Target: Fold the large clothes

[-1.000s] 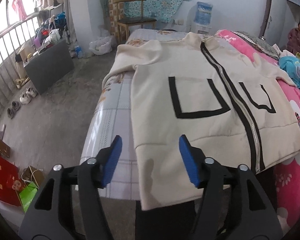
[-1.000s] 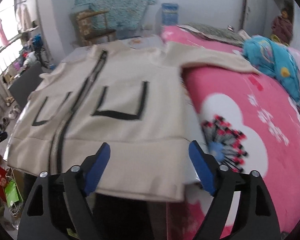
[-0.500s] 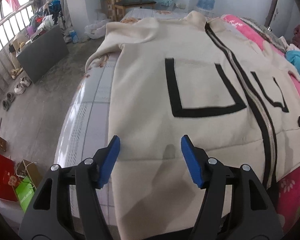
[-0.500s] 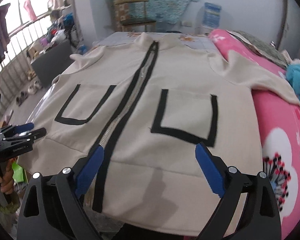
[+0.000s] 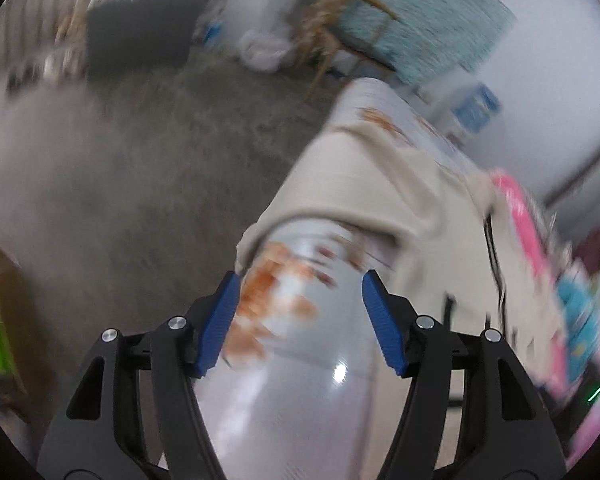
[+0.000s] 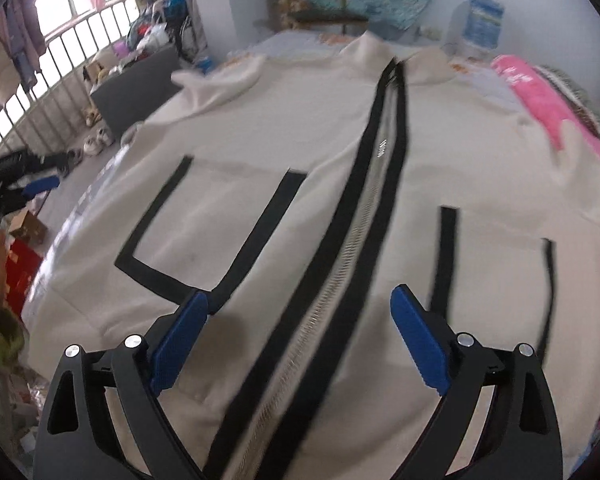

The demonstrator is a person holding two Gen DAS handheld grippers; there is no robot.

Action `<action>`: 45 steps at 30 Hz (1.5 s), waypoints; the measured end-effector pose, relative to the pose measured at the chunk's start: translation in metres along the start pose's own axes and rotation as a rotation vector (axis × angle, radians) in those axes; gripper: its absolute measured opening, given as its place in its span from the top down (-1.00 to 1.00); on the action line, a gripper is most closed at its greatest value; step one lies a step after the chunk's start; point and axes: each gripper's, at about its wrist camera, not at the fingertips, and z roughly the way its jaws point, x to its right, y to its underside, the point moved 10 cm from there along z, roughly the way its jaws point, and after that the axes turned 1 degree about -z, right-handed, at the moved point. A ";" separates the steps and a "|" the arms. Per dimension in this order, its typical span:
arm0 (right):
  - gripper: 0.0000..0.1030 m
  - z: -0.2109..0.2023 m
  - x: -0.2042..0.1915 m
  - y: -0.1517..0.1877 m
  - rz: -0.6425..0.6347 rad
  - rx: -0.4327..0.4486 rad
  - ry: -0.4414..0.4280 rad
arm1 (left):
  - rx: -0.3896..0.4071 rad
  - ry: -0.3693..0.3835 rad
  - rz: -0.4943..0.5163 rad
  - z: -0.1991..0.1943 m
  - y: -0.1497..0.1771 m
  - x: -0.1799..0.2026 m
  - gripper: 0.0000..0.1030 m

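A large cream zip jacket [image 6: 300,184] with black pocket outlines lies flat, front up, on the bed. My right gripper [image 6: 300,312] is open and empty, low over the hem, straddling the black zipper band [image 6: 364,216]. My left gripper [image 5: 300,292] is open and empty above the bed's left edge, pointing at the jacket's left sleeve [image 5: 356,192], which hangs toward the bed side. The left wrist view is motion-blurred. The left gripper's blue pad also shows in the right wrist view [image 6: 40,185], beside the bed.
The bed has a floral sheet [image 5: 296,344] and a pink quilt [image 6: 540,92] at the right. A wooden chair [image 6: 312,0], a water dispenser [image 6: 482,20], a dark cabinet [image 6: 136,88], shoes [image 6: 96,142] and bags [image 6: 20,264] stand on the concrete floor at the left.
My left gripper has swung left off the jacket's hem to the bed's left edge, facing the sleeve. My right gripper has moved forward and left, now centred on the zipper.
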 end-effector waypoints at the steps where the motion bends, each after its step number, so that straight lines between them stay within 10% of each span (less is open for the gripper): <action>1: -0.75 0.006 -0.002 0.001 -0.004 -0.015 -0.006 | -0.026 0.043 -0.066 0.011 -0.006 -0.015 -0.20; 6: -0.79 0.020 -0.007 0.000 -0.032 -0.046 0.008 | -0.135 0.230 -0.365 0.069 -0.007 -0.083 -0.29; 12: -0.87 0.025 -0.008 -0.002 -0.034 -0.084 0.025 | -0.298 0.639 -0.753 0.153 0.027 -0.114 -0.40; 22: -0.88 0.033 -0.005 -0.008 0.003 -0.157 0.069 | -0.346 0.891 -0.977 0.252 0.045 -0.094 -0.44; 38: -0.88 0.035 -0.004 -0.012 0.037 -0.172 0.119 | -0.325 0.902 -1.103 0.328 0.029 -0.110 -0.22; 45: -0.88 0.032 -0.006 -0.009 0.018 -0.156 0.133 | -0.273 0.855 -1.002 0.320 0.004 -0.123 0.66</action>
